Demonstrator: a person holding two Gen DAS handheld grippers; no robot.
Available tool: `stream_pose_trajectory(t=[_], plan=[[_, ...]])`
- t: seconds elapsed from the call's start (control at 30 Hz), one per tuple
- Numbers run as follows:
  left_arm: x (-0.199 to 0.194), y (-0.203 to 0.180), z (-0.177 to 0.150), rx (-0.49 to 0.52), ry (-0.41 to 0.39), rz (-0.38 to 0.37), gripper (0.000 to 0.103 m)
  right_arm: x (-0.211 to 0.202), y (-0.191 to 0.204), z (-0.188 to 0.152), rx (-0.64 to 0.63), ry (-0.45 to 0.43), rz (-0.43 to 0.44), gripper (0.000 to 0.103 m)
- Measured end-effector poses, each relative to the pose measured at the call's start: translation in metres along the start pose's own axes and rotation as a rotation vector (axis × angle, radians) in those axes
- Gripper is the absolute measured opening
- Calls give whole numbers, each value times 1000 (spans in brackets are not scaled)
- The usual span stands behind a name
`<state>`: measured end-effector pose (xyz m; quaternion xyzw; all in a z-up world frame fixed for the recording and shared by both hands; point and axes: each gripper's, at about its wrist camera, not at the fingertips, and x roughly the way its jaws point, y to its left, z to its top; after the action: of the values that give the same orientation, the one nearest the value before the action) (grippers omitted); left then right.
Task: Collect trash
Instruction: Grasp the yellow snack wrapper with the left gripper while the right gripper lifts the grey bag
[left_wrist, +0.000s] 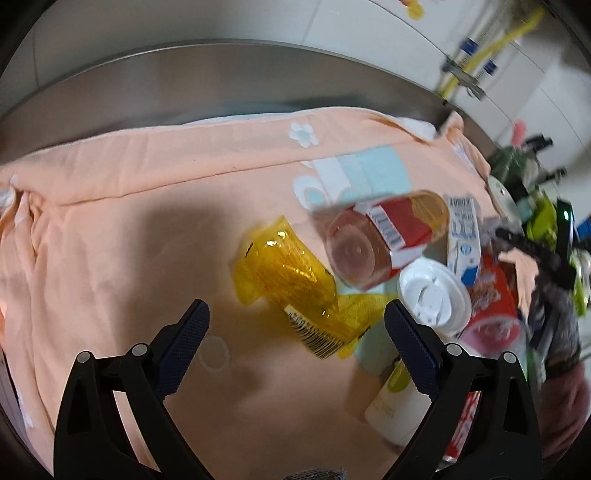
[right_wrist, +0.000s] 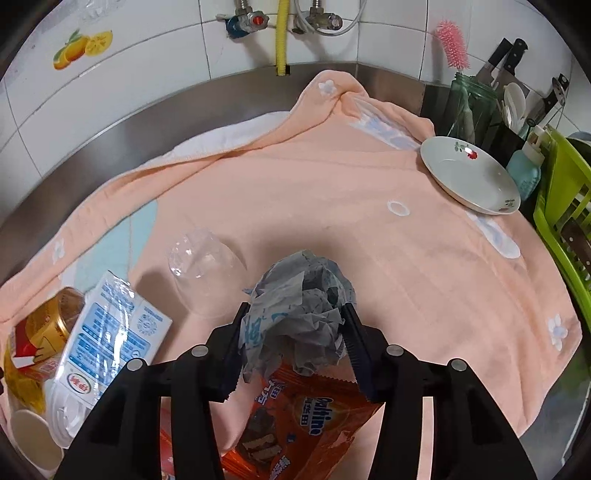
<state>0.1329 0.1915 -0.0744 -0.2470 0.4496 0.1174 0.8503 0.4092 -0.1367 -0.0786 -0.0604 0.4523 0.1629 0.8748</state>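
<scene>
Two tools are seen over a peach towel spread on the bench. A crumpled grey wrapper is pinched by the right tool, above an orange snack bag. The left tool is spread wide, nothing between its fingers, near a yellow plastic wrapper.
</scene>
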Motion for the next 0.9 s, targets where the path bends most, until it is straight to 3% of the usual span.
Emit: stream_pose_trajectory(t=[0.1,0.23,0.43,0.57,0.67,0.9], plan=[[6,8,6,-130,22,-31,93,-3,-2,-1,12,-13,21,45],[16,9,9,-209,35,-19,92,-11,0,-3,16,-39,37,44],[40,11,7,-304,92,-49,76,-29,2,-3,37,-88,87,44],[51,14,4,-329,109,-59,66,-49,6,-5,48,-130,123,44],[54,17,3,-340,113,-77,46,-65,8,-9,60,-157,148,44],[46,23,3,-313,83,-74,36,-106,7,-24,103,-213,176,43]])
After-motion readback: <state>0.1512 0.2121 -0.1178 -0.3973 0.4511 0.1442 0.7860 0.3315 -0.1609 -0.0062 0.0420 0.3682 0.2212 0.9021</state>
